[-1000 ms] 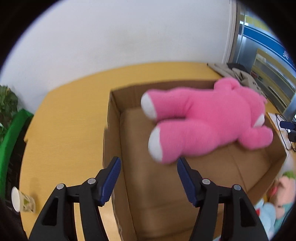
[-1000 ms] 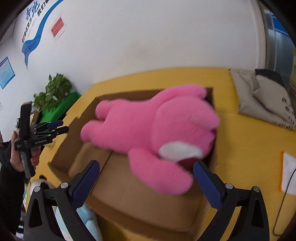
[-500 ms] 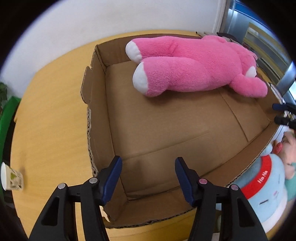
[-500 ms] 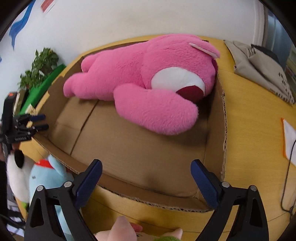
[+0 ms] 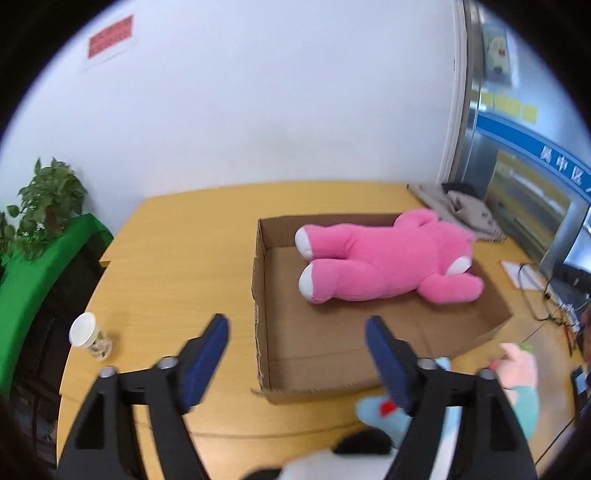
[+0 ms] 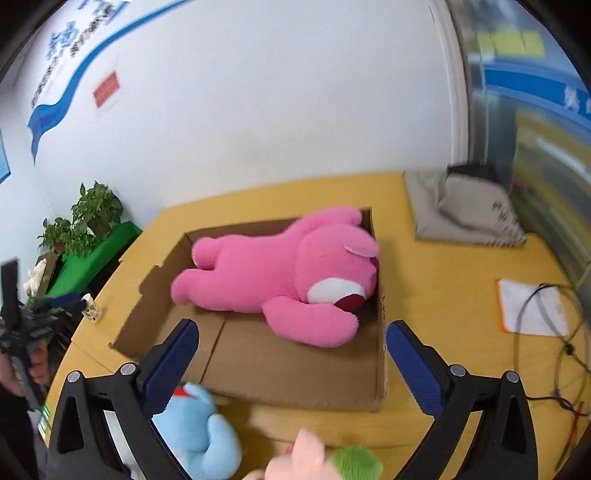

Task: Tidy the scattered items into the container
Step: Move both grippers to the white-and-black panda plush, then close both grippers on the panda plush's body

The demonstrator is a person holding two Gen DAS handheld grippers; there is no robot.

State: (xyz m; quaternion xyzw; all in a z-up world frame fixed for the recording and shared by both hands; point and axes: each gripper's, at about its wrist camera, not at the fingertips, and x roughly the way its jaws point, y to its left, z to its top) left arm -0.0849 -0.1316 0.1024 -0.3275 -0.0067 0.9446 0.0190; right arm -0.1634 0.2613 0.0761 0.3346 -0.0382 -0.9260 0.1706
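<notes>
A blue band (image 5: 532, 144) on the far right, by the glass, carries white Chinese characters; "中" and "区" seem readable there, though the left wrist view is blurred. On the white wall, a red sign (image 5: 110, 36) has print too small to read. In the right wrist view a blue wall swoosh (image 6: 70, 88) bears Chinese characters, unreadable. The grey bag (image 6: 469, 210) on the far right shows small dark print, also illegible.
</notes>
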